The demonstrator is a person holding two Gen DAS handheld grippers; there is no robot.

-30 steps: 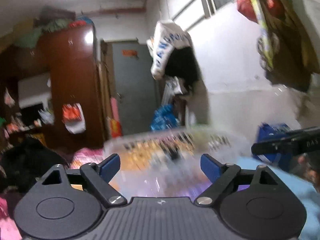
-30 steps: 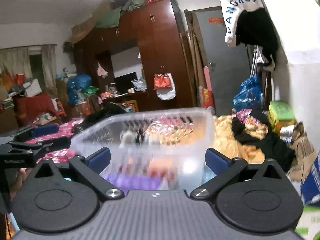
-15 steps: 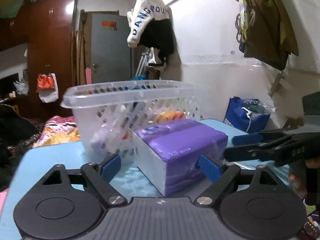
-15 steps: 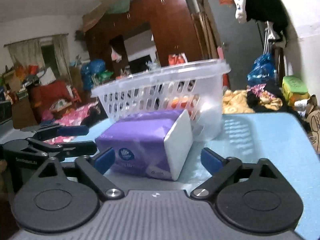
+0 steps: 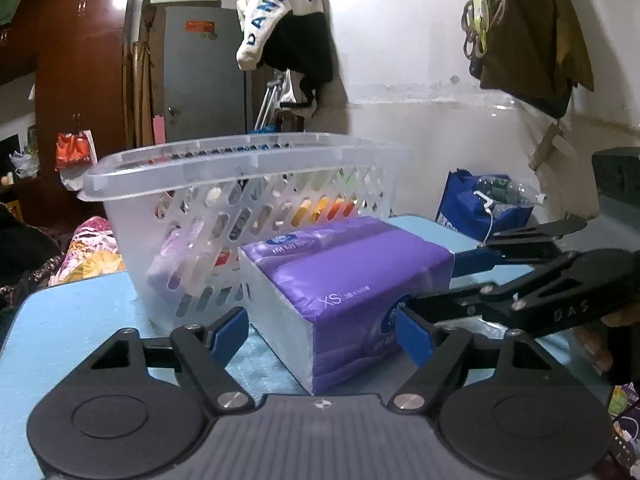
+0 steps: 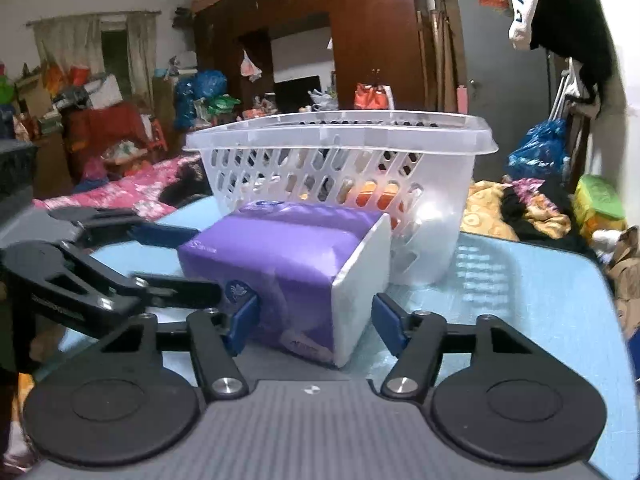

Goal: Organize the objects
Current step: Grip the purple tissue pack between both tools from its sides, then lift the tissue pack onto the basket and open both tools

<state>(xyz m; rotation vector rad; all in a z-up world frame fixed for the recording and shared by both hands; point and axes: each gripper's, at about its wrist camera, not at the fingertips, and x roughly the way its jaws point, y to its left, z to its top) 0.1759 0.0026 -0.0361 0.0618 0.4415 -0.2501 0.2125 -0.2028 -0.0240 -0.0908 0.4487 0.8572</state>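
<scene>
Blue table [image 5: 80, 332] underneath, clear basket [image 5: 248, 184] just beyond both grippers. Purple tissue pack [image 5: 344, 280] sits in front of it. Left gripper [image 5: 324, 332] spread wide, straddling one end; right gripper [image 6: 316, 320] equally wide around the other, neither squeezing.

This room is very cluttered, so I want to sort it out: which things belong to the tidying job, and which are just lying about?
Job: purple tissue pack, clear basket, left gripper, right gripper.

Lying about: blue bag, hanging cap, wardrobe, green box.
</scene>
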